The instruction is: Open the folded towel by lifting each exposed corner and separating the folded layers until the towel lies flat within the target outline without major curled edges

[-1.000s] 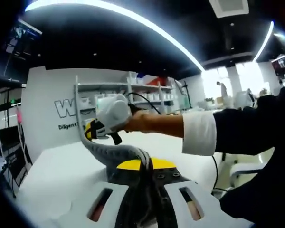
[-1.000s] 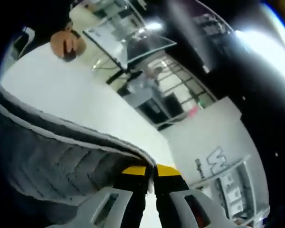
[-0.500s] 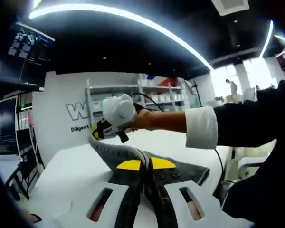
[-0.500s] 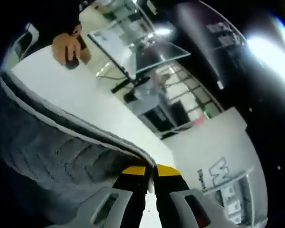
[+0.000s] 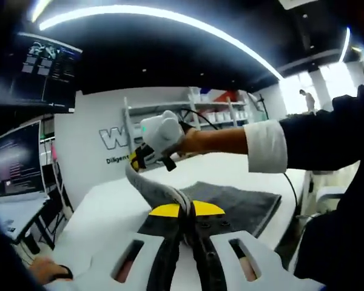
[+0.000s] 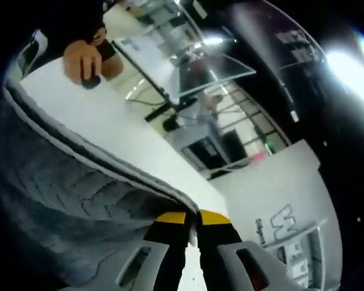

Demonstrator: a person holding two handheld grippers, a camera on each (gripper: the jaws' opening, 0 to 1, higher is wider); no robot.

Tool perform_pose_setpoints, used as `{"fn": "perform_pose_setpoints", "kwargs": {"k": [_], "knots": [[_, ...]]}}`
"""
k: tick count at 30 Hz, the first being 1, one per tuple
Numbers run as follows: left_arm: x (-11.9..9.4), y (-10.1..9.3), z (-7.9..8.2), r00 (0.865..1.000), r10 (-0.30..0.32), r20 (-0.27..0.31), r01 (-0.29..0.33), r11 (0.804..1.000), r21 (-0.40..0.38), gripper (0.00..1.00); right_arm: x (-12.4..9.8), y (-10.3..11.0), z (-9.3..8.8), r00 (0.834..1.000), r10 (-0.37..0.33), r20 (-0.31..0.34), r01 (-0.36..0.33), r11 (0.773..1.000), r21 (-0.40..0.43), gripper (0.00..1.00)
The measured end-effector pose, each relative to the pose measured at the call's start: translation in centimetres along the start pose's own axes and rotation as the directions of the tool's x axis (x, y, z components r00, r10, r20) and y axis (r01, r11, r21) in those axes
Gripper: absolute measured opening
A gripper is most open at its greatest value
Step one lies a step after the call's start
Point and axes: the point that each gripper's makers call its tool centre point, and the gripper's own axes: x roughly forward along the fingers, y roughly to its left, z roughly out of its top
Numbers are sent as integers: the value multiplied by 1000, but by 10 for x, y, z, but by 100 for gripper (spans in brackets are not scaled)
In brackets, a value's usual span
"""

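Though clipped, wall lettering [image 5: 113, 139] "W" ("Dilige…" beneath), behind towel [image 5: 236, 203].

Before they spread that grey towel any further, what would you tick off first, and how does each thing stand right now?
1. Left tongs gripping the towel: ok, jaws closed on its edge.
2. Right tongs gripping the towel: ok, jaws closed on the striped edge.
3. Edge between the two tongs lifted: ok, it runs as a raised band from the left tongs up to the right tongs.
4. Rest of the towel supported: ok, part of it lies on the white table.
5. Towel inside the target outline: cannot tell, no outline is visible.
6. Way clear: not ok, another person's hand rests at the table's edge.
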Motion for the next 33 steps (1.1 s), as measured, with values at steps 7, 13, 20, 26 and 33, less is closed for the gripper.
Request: {"fn": "perform_pose_setpoints", "kwargs": {"k": [7,13,20,26,33], "knots": [[-11,22,-15,998,62,-25,-62,998,-8,4,22,7,11,1000,28,-6,-29,999,-20,0],[-22,39,-25,993,110,-36,-110,994,-18,4,34,14,22,999,50,-6,-50,998,-30,0],[-34,56,-32,986,160,-40,-162,986,-38,4,40,17,27,998,60,-4,-60,998,-35,0],[-42,68,-40,981,190,-45,-192,980,-54,4,57,25,41,997,78,2,-78,995,-56,0],[-49,76,-53,975,214,-65,-218,974,-63,4,74,39,45,995,103,-3,-103,992,-69,0]]}}
